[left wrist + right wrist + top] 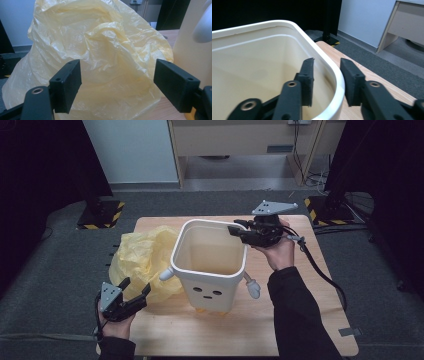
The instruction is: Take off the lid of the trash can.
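One white bin [210, 270] stands upright near the middle of the wooden table [300, 320], its painted face turned toward the person. The right gripper [239, 231] sits at the bin's far right corner; in the right gripper view [325, 82] one jaw lies inside the rim [337, 75] and the other outside it, so the wall stands between them. A narrow gap shows on each side of the rim, so the pads do not yet press on it; this gripper is not clamped. One crumpled yellow plastic bag [142, 257] lies on the table just left of the bin, touching its side. The left gripper [135, 292] rests at the near left, its jaws spread wide and empty, with the bag [100, 55] directly ahead of them. Count: one bin, one bag, two grippers.
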Tool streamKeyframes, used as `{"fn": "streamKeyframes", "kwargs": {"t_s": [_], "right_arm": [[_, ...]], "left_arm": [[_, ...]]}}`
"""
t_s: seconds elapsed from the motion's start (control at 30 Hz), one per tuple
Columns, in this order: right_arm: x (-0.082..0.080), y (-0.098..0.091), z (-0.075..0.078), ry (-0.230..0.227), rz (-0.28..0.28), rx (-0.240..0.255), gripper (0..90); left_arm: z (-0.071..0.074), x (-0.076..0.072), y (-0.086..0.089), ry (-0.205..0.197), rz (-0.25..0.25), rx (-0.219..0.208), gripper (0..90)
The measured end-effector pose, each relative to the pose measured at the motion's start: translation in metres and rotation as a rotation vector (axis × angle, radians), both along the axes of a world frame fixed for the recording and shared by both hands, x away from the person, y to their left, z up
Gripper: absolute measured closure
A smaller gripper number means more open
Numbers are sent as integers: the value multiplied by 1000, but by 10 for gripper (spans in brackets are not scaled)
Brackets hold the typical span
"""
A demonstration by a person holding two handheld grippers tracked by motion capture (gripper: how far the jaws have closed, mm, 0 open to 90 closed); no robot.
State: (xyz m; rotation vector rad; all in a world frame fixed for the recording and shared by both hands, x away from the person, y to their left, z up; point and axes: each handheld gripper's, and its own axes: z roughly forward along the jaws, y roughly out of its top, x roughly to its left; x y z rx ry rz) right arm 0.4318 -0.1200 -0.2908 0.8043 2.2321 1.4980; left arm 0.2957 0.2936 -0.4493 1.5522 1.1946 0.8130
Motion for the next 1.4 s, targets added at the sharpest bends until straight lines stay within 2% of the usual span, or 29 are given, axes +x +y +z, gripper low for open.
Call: {"fn": "streamKeyframes", "kwargs": {"t_s": [0.1, 0.17, 0.43, 0.63, 0.87, 1.4], "right_arm": [[1, -1, 2, 13, -14, -8, 724], [2, -1, 2, 13, -15, -22, 726], [2, -1, 4, 13, -19, -27, 748], [0, -12, 9, 15, -6, 74, 767], [-4, -13, 16, 4, -18, 59, 772], [-6, -19, 32, 10, -37, 177, 773]], "left_arm": [[0, 0, 0, 0, 0, 0, 220], [0, 0, 0, 0, -1, 0, 220], [0, 0, 0, -3, 0, 3, 221], [0, 0, 0, 0, -3, 1, 221], [0, 0, 0, 0, -3, 1, 220], [0, 0, 0, -1, -2, 0, 220]]}}
